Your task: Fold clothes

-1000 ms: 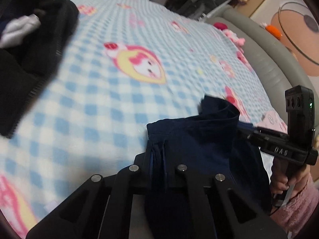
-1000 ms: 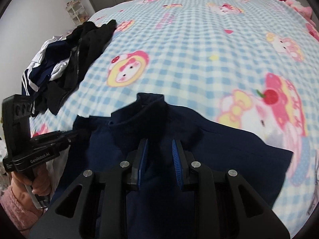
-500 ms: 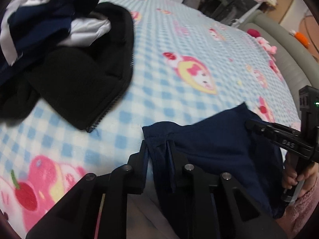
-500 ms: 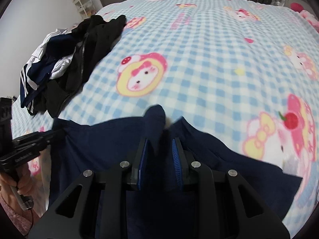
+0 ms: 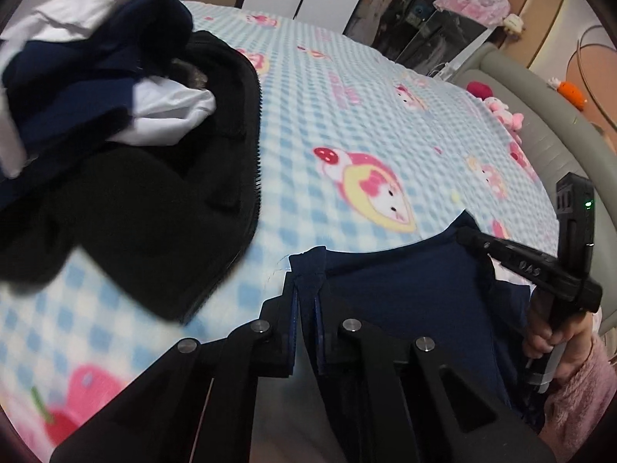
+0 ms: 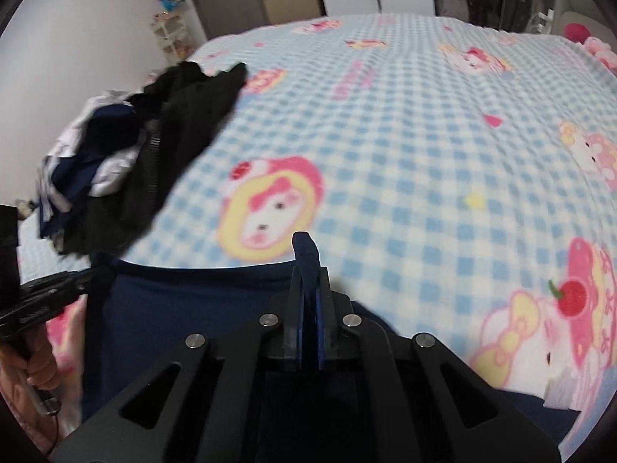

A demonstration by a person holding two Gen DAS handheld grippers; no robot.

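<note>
A navy garment (image 5: 405, 289) hangs stretched between my two grippers above the near edge of the bed. My left gripper (image 5: 306, 297) is shut on its left top corner, a tuft of cloth poking out past the fingertips. My right gripper (image 6: 308, 289) is shut on the other top corner of the navy garment (image 6: 185, 308), again with a tuft sticking up. Each gripper shows in the other's view, held by a hand in a pink fluffy sleeve (image 5: 578, 397). The garment's lower part is hidden below the grippers.
A blue-and-white checked blanket (image 6: 405, 146) with pink cartoon prints covers the bed. A pile of unfolded clothes, a black zip jacket (image 5: 162, 208) on top of navy and white pieces, lies at the bed's left. A grey padded headboard (image 5: 540, 115) runs along the right.
Both grippers have lifted and pulled apart, drawing the navy garment's top edge taut. My right gripper, open a second ago, has shut on the garment's corner. The views have swung toward the clothes pile.
</note>
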